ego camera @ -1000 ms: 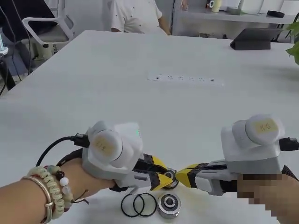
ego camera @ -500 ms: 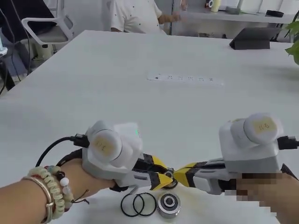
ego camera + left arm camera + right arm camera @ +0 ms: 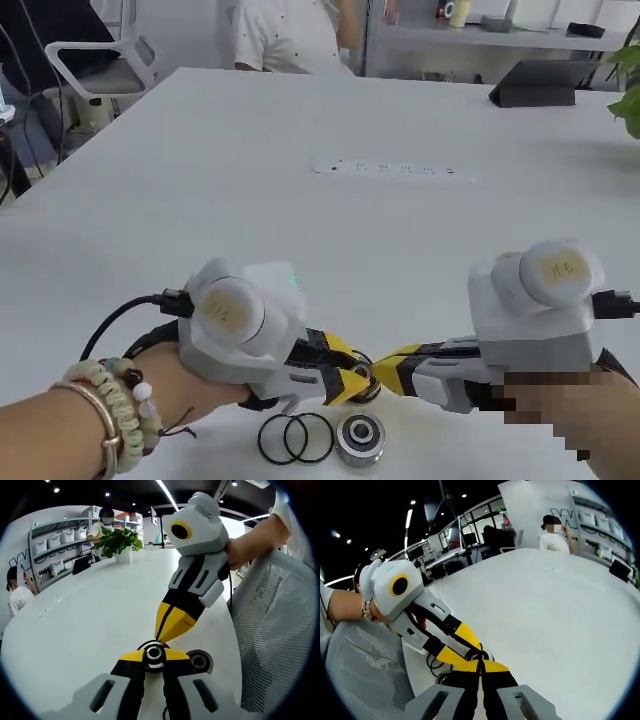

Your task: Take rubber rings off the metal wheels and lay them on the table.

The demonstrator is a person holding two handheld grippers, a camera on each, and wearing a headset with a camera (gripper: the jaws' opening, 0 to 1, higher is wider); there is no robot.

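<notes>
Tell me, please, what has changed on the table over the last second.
Almost nothing. The left hand-held gripper stays shut on the metal wheel, and the right hand-held gripper keeps its closed tips at that wheel's rim. The two rubber rings and the second wheel lie where they were. A person behind the table has moved an arm.

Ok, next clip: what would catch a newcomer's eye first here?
The two grippers meet tip to tip low in the head view: the left gripper clamps a small metal wheel, and the right gripper, jaws together, touches its rim. Just in front of them on the white table lie two black rubber rings, overlapping, with a second wheel beside them.
</notes>
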